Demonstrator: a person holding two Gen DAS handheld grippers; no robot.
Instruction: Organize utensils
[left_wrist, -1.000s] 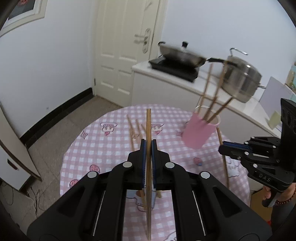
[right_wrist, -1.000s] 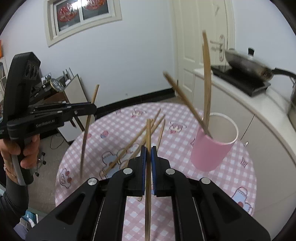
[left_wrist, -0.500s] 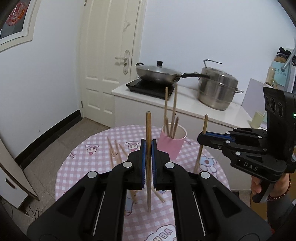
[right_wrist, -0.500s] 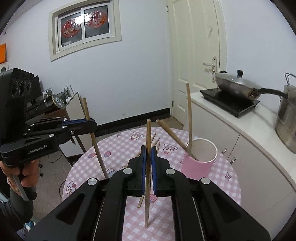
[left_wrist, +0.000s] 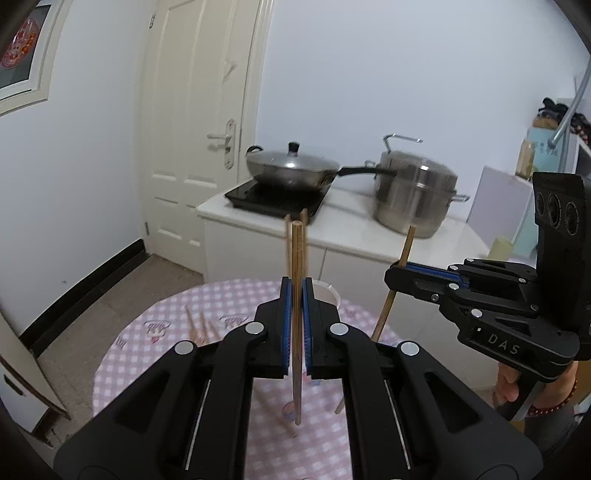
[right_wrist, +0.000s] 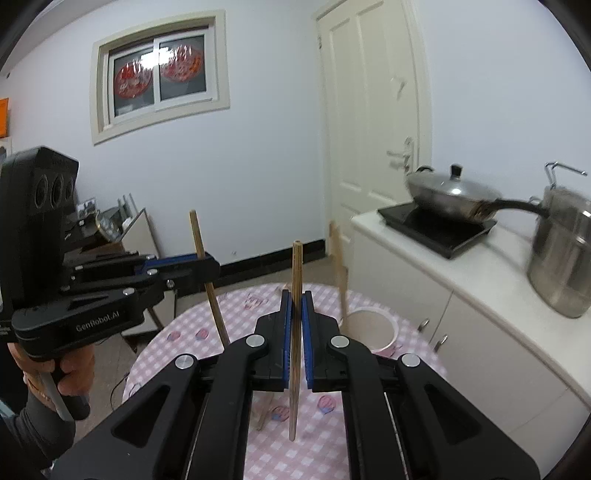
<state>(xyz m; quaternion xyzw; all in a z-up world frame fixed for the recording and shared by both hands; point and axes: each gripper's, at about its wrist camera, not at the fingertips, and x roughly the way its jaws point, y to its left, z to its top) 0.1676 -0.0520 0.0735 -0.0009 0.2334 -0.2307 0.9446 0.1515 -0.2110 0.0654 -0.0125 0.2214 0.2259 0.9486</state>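
the left gripper (left_wrist: 295, 291) is clamped on a wooden chopstick (left_wrist: 296, 325) that stands nearly upright between its blue pads, its top at twelve o'clock of the jaws and its lower end hanging above the pink checked tablecloth (left_wrist: 147, 354). in the same view the right gripper (left_wrist: 397, 271) sits at three o'clock, gripped by a hand (left_wrist: 508, 384), and is pinched shut on a second chopstick (left_wrist: 391, 291) that leans slightly, top toward one o'clock.

from the right wrist view, the right gripper (right_wrist: 295, 299) holds its chopstick (right_wrist: 295, 332) upright between closed pads, while the left gripper (right_wrist: 208, 264) at nine o'clock holds the other chopstick (right_wrist: 207, 277), tilted with its top toward eleven o'clock.

the pink cup (right_wrist: 373, 328) stands on the round table at about two o'clock of the right jaws, with chopsticks (right_wrist: 338, 266) leaning out of it. loose chopsticks (left_wrist: 199, 325) lie on the cloth at about ten o'clock of the left jaws. a lidded wok (left_wrist: 291, 166) and a steel pot (left_wrist: 413, 195) sit on the white counter (left_wrist: 343, 229) beyond.
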